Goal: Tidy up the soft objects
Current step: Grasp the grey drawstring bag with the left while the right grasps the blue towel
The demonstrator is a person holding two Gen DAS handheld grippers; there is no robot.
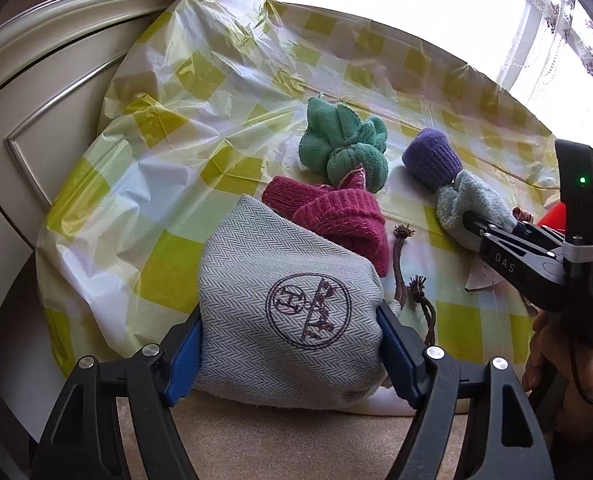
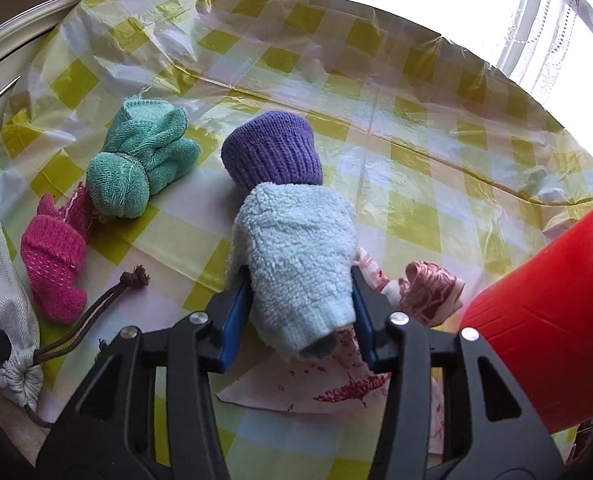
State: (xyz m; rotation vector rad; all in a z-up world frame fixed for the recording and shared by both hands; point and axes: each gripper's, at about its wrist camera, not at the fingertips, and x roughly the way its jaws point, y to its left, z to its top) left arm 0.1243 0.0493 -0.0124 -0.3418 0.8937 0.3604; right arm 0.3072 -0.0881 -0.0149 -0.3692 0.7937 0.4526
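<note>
While the pale blue sock (image 2: 296, 264) lies on the checked tablecloth (image 2: 416, 160) with its long axis running away from the right wrist camera, cuff end nearest, the right gripper (image 2: 296, 312) has its blue pads pressed against both sides of it, jaws narrowed onto the fabric. Its far end touches a purple knitted sock (image 2: 272, 152), rolled into a stubby bundle. Left of these sit a green towel bundle (image 2: 136, 168) and a pink sock (image 2: 56, 264), the two touching. A patterned cloth (image 2: 428, 292) lies under and beside the blue sock, next to a red object (image 2: 556, 320) at the right edge. In the left wrist view, the left gripper (image 1: 292, 352) clamps a grey drawstring bag (image 1: 288, 304) fairly wide across its body; the bag lies at the near edge of the cloth, its brown cords (image 1: 400, 272) trailing right. Whether anything is inside cannot be told.
</note>
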